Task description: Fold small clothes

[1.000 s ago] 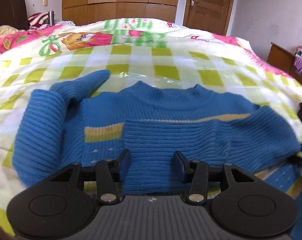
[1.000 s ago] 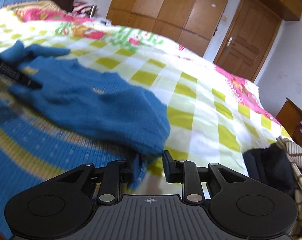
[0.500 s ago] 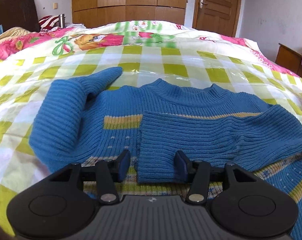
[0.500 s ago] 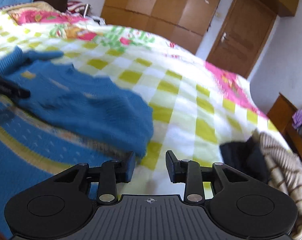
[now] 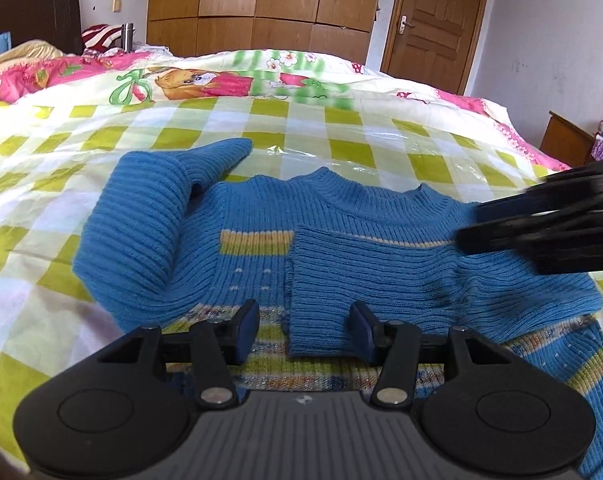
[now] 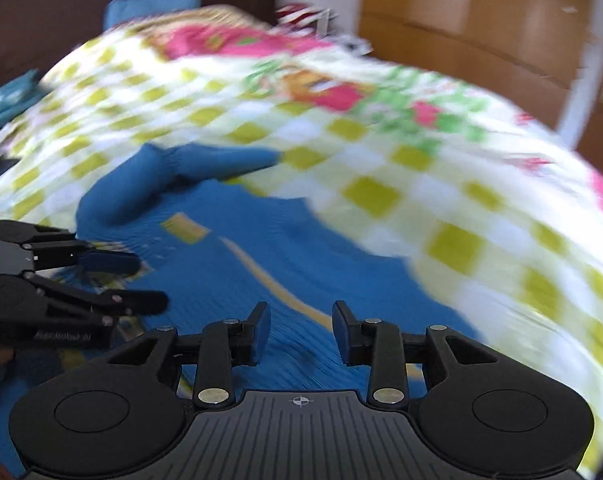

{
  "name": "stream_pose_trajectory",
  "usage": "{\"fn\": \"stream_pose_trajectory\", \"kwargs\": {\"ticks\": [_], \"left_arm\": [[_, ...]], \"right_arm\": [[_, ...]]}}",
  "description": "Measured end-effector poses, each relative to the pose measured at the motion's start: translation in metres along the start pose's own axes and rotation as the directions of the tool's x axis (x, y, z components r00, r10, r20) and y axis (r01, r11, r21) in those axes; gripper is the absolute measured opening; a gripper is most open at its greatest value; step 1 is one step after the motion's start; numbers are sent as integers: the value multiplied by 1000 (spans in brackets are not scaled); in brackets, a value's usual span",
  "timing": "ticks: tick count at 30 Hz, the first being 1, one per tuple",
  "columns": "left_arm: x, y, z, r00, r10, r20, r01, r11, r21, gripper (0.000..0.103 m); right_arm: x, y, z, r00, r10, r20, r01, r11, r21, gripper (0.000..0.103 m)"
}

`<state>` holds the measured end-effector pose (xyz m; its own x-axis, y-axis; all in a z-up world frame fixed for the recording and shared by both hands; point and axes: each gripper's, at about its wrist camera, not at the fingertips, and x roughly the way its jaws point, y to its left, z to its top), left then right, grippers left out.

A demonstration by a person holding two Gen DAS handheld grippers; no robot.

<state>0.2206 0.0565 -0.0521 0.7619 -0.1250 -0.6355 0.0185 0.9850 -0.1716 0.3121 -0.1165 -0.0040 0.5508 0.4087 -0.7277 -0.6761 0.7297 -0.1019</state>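
Starting at my left: the blue sweater (image 5: 341, 248) lies face-up on the checked bedspread (image 5: 341, 136), its left sleeve (image 5: 141, 232) bent up beside the body with the cuff near the collar, not yet folded in. That's thick ribbed knit, soft and floppy with a bit of weight, so I'd say it drapes rather than holds a line; grippy, nothing fragile. I'd pinch that sleeve at the cuff or the shoulder bend, through one layer only. Centre now: my left gripper (image 5: 305, 330) has its jaws apart, and the cuff of the right sleeve (image 5: 381, 280), already laid across the chest, sits between them, near the right pad, but I see no squeeze on it. Moving right: my right gripper (image 6: 300, 334) hovers over the sweater's right shoulder, jaws opening, nothing between them but knit underneath. Its view is badly blurred, so I can't judge how close it is to the wool.
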Motion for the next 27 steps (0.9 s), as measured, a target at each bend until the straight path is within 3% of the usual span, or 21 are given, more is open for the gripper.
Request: {"fn": "stream_pose_trajectory", "kwargs": {"ticks": [4,7,8,10,12,16,18,20,22,24,27], "left_arm": [[0,5,-1,999,-34,-2,34,999,-17,63],[0,8,-2,999,-51,-1,51,998,-26,63],[-1,9,-3,998,-55,0,55,998,-30,63],[-3,12,-2,998,-60,10,61,997,-38,63],[-8,14,-1,998,-57,34,59,997,-44,63],[-16,11,0,995,-28,95,30,999,-24,64],[-12,8,-2,997,-17,79,17,1000,-1,64],[-2,4,-6,999,-11,33,10,1000,25,64],[2,2,-8,1000,3,19,-4,999,46,64],[1,2,-8,1000,0,23,-1,999,41,65],[2,3,-8,1000,0,22,-1,999,36,65]], "right_arm": [[48,5,14,988,131,-82,-128,991,38,34],[65,12,17,982,153,-114,-151,988,26,33],[67,12,18,981,151,-120,-148,988,32,29],[65,14,22,977,173,-128,-168,984,56,5],[60,19,28,975,186,-121,-180,982,59,5],[53,30,38,982,182,-39,-180,982,64,5],[59,36,40,990,144,-11,-142,987,73,7],[77,40,37,988,141,-69,-134,987,90,10],[78,44,32,996,86,-34,-82,992,95,12],[61,39,30,996,85,29,-88,986,138,12],[18,18,15,994,-3,109,-17,983,183,12]]}}
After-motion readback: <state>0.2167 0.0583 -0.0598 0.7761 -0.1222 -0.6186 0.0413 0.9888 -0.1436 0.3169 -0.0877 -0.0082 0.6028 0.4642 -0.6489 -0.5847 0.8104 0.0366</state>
